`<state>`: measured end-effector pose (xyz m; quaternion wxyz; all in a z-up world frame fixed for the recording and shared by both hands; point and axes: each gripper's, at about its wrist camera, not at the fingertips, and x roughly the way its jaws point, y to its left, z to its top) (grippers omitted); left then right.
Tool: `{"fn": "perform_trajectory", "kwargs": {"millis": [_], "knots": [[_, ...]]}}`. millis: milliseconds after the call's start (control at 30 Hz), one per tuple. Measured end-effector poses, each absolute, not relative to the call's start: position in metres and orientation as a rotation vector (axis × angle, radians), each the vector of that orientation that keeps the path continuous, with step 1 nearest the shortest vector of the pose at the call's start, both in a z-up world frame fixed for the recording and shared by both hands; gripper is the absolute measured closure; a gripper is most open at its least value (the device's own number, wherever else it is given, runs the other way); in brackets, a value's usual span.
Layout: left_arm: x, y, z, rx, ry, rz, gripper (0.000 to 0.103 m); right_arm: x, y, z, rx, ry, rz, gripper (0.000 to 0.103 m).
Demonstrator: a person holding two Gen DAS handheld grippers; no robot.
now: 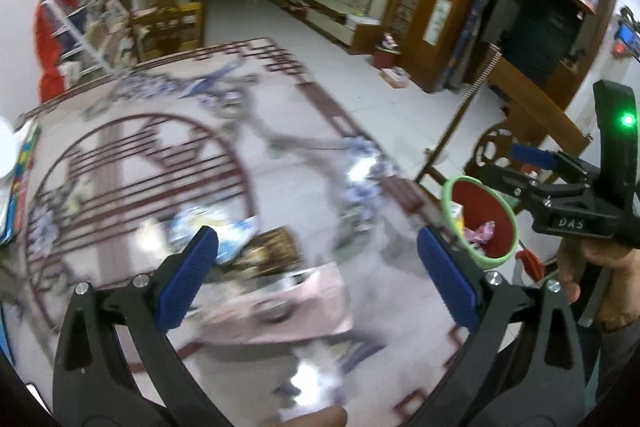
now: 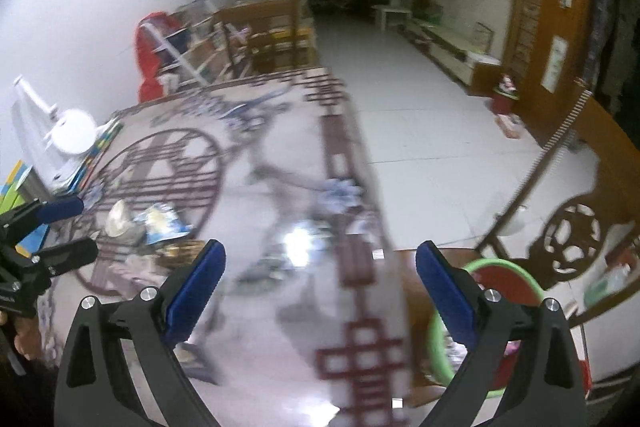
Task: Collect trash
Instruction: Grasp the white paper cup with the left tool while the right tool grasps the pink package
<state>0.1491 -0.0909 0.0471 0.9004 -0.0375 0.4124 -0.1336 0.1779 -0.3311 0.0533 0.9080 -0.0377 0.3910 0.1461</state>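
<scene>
On table, blurred wrappers; left claw, right claw wide, empty.

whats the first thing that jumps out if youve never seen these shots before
The glossy table with a dark red lattice pattern fills both views. A blurred heap of blue and white wrappers lies on it, just ahead of the open left gripper. The red bin with a green rim sits past the table's right edge, beside the open right gripper.
</scene>
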Motion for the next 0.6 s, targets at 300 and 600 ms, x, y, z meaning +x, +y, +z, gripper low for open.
{"fn": "perform_trajectory", "kwargs": {"millis": [300,600], "knots": [[0.12,-0.015,0.026,-0.163,0.873,-0.181,0.005,0.174,-0.243,0.024,-0.15,0.849,0.424,0.01],[0.115,0.021,-0.015,-0.236,0.92,-0.124,0.005,0.147,-0.192,-0.029,-0.367,0.873,0.541,0.01]]}}
